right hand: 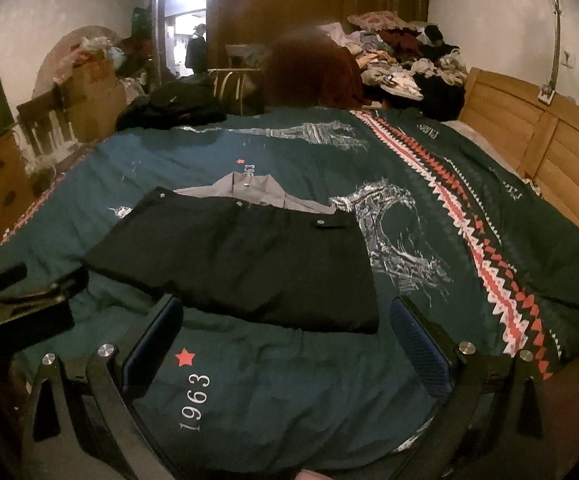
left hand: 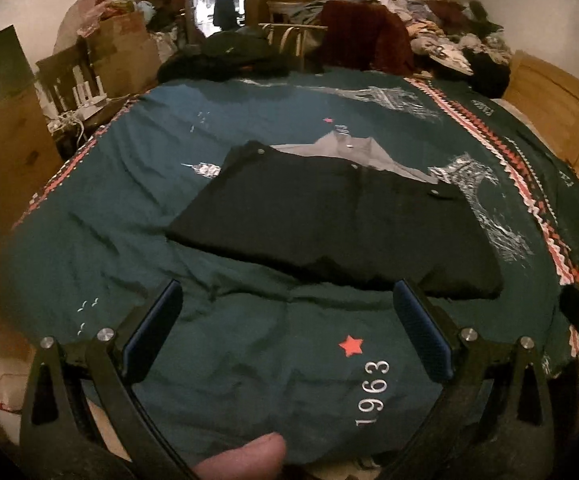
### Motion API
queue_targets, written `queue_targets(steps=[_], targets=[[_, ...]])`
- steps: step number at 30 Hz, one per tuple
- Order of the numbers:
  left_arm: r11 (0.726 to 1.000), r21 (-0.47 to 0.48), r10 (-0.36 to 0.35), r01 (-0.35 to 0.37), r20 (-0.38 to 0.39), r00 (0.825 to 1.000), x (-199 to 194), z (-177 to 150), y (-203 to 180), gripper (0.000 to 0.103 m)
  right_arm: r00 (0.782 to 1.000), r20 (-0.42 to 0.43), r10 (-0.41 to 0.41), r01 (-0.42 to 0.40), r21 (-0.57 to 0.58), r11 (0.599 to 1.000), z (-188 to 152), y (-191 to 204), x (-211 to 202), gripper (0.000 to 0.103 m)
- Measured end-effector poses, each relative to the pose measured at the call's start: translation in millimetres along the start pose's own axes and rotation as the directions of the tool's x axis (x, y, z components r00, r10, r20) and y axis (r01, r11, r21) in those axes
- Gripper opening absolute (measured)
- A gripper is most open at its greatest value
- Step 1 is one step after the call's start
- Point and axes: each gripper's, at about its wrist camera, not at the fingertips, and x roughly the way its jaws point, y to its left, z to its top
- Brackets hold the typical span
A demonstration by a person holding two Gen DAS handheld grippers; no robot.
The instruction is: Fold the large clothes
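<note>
The folded black garment [right hand: 241, 264] lay on the bed [right hand: 369, 380] just ahead of both released, empty tools, its near edge nearest the right tool [right hand: 289, 320], long axis running crosswise.

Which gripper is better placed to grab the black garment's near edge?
Right, marginally. The right gripper, open, has the black garment near edge centred between its fingers; the left gripper, also open, sees it offset toward its right finger.

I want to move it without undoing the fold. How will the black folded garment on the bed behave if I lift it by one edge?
The black folded garment is probably floppy: it lies flat, following the soft bed cover. Lifted by one edge, its layers would likely sag and open. It looks light, so pushing may wrinkle it rather than slide it.
</note>
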Motion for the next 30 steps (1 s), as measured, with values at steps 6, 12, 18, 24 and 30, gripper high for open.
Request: queue_targets(steps=[6,12,18,24,30], targets=[[0.999,0.049,-0.011,0.01,0.007,1.0,-11,-8,-16,0.103,0.999,-0.029,-0.02,0.02,-0.004,1.0,-18,1,2,0.103],[0.996,0.084,-0.001,0.001,0.0,1.0,-18,-14,-31,0.103,0.998,-0.017,-0.065,0.065,0.012,0.998,-26,-9,-6,0.103],[0.992,0.127,0.014,-0.017,0.025,1.0,-24,-17,-44,0.103,0.995,-0.004,-0.095,0.095,0.037,0.995,-29,-22,-19,0.103],[0.989,0.142,0.024,-0.029,0.038,0.999,-27,-19,-49,0.103,0.994,0.007,-0.106,0.106,0.032,0.994,-28,-23,-24,0.103],[0.99,0.137,0.022,-0.028,0.049,0.999,-31,-16,-47,0.103,0.994,0.018,-0.104,0.104,0.027,0.994,-26,-21,-26,0.103]])
